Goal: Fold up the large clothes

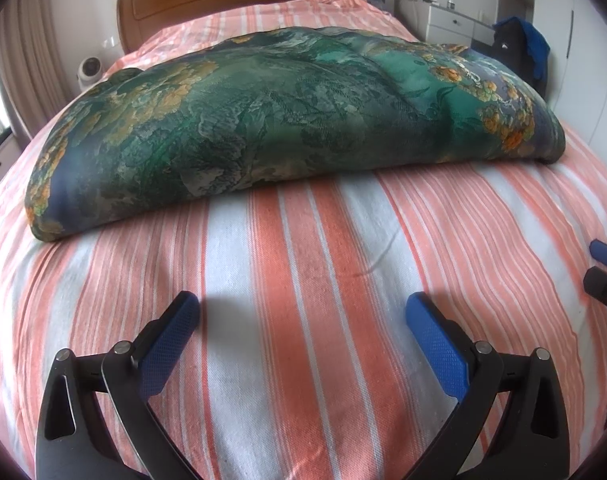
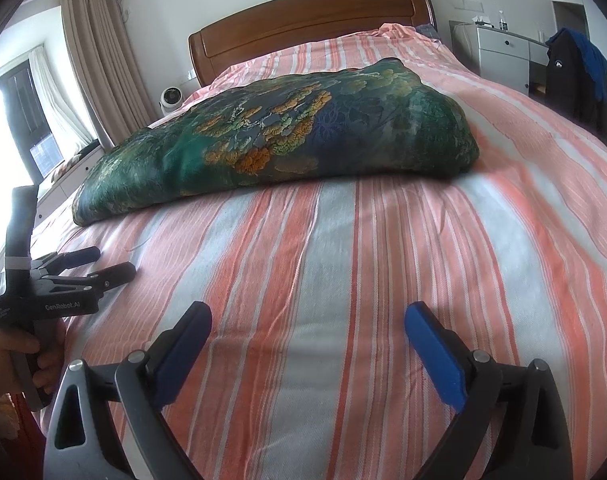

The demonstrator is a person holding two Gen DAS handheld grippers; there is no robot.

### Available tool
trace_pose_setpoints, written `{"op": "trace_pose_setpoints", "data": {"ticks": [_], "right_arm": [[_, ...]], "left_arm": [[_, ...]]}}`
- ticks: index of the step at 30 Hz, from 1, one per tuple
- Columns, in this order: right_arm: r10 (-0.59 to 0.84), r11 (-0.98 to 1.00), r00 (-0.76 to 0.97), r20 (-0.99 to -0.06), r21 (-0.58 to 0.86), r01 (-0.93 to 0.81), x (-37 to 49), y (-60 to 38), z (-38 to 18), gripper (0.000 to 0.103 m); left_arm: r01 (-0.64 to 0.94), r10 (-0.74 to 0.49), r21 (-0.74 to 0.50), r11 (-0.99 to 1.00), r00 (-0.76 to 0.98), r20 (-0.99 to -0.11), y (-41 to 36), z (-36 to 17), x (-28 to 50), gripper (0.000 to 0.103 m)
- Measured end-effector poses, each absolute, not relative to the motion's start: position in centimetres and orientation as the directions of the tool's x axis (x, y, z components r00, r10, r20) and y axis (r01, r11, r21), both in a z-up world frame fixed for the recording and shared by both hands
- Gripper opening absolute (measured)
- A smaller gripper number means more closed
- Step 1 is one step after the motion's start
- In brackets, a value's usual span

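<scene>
Nearest the camera, the left gripper [image 1: 303, 306] is hovering low over the striped bedsheet [image 1: 303, 248] with its blue-padded fingers spread wide apart and holding nothing. The right gripper [image 2: 307, 316] is sitting in the same way over the sheet, its fingers apart and empty. In the right wrist view a hand [image 2: 19, 364] is gripping the handle of the left gripper at the left edge, and that tool is resting close to the bed surface.

Farther out, in the middle of the bed, the folded quilt [image 1: 287, 120] is lying across the sheet as a thick, puffy bundle in green and blue with orange flowers, well apart from both tools.

Beyond it the wooden headboard [image 2: 311, 24] is standing against the wall, a small white fan [image 2: 171, 98] is sitting to its left beside the curtains [image 2: 99, 52], and a white cabinet [image 2: 499, 52] is standing to the right with dark clothes [image 2: 575, 76] hanging near it.
</scene>
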State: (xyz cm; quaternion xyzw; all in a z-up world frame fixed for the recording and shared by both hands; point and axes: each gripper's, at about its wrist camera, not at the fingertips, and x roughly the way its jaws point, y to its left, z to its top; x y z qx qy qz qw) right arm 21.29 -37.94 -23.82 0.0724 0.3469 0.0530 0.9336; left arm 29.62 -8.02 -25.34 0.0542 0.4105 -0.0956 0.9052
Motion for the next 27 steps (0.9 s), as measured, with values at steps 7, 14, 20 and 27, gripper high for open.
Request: {"op": "trace_pose_setpoints", "data": {"ticks": [7, 14, 20, 27], "right_arm": [[0.147, 0.985, 0.753, -0.642, 0.165, -0.051, 21.26, -37.86, -23.86, 0.098], [0.147, 0.985, 0.752, -0.642, 0.166, -0.050, 21.27, -37.84, -23.84, 0.098], [0.147, 0.985, 0.752, -0.643, 0.165, -0.050, 21.26, -37.82, -23.85, 0.099], [0.147, 0.985, 0.751, -0.644, 0.165, -0.051, 21.26, -37.81, -23.84, 0.099]], "left_arm": [[0.218, -0.129, 0.020, 0.976, 0.644, -0.754, -8.05, -25.34, 29.66, 0.103], [0.219, -0.130, 0.019, 0.976, 0.644, -0.754, -8.06, -25.34, 29.68, 0.103], [0.219, -0.130, 0.019, 0.976, 0.645, -0.753, -8.05, -25.35, 29.66, 0.103], [0.219, -0.130, 0.019, 0.976, 0.645, -0.753, -8.05, -25.35, 29.67, 0.103]]}}
